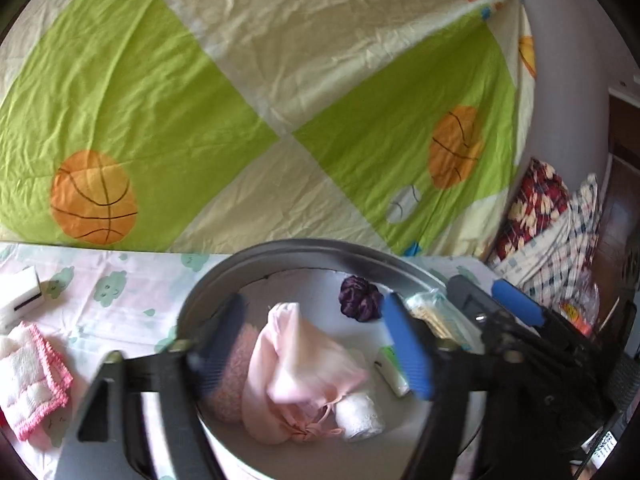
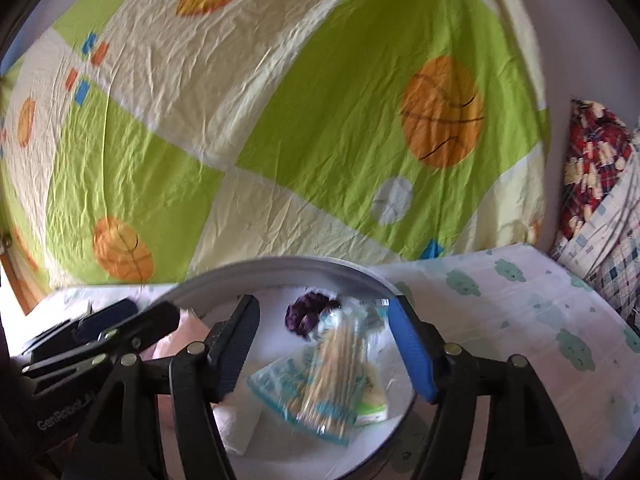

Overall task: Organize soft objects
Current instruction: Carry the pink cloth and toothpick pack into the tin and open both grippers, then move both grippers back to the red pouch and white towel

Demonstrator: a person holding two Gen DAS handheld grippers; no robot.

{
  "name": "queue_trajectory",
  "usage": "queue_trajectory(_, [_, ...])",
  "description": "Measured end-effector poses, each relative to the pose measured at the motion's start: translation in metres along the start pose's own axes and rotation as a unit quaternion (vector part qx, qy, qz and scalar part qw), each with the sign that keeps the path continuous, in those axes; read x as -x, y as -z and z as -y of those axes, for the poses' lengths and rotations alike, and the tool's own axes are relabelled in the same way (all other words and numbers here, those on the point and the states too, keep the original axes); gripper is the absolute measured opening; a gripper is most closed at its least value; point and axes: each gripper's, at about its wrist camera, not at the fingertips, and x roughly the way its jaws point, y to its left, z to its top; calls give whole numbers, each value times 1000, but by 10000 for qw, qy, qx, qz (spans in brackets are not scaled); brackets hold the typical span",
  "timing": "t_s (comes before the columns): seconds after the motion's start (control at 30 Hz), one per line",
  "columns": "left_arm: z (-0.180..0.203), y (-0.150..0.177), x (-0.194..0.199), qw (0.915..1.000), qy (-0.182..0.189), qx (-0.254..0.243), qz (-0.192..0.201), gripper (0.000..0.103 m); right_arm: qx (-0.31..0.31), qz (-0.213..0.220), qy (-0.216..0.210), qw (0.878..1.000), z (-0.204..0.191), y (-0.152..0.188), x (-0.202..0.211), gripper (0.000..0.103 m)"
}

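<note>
Right tongs [image 2: 324,350], jaws apart, hang over a round tin [image 2: 280,268] holding a cotton-swab packet [image 2: 324,384] and purple scrunchie [image 2: 306,312].

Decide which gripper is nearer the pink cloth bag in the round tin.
Left. The left gripper hangs open right over the pink cloth bag; the right gripper hangs open over the cotton swab packet, on the tin's other side.

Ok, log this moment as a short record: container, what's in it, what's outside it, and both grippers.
container: round white tub, on the cloud-print cloth
inside: pink drawstring pouch, purple scrunchie, bag of cotton swabs, white rolled cloth
outside: pink-edged washcloths, left of tub
left gripper: open, over the pouch
right gripper: open, over the swab bag
backdrop: basketball-print sheet
</note>
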Motion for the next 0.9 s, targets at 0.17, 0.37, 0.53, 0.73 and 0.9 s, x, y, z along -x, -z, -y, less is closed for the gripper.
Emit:
queue_trajectory(0.17, [-6,-6,21,9990,-284,178,293,102,-288,579,141,9978,9,-5,21,76])
queue_trajectory(0.37, [-9,-11,39,9961,-713,-109,510,103,-480,1016,194,9935,14,-7,38,80])
queue_trajectory(0.53, [-14,-9,49,9942,-873,-191,594,103,-500,1119,209,9922,12,-5,42,80])
queue_trajectory(0.73, [-17,-5,56,9926,-994,-306,629,103,-482,1291,135,9904,9,-3,48,80])
queue_trajectory(0.9, [-23,-2,59,9925,-1049,-261,580,103,-356,1275,146,9911,3,-1,47,80])
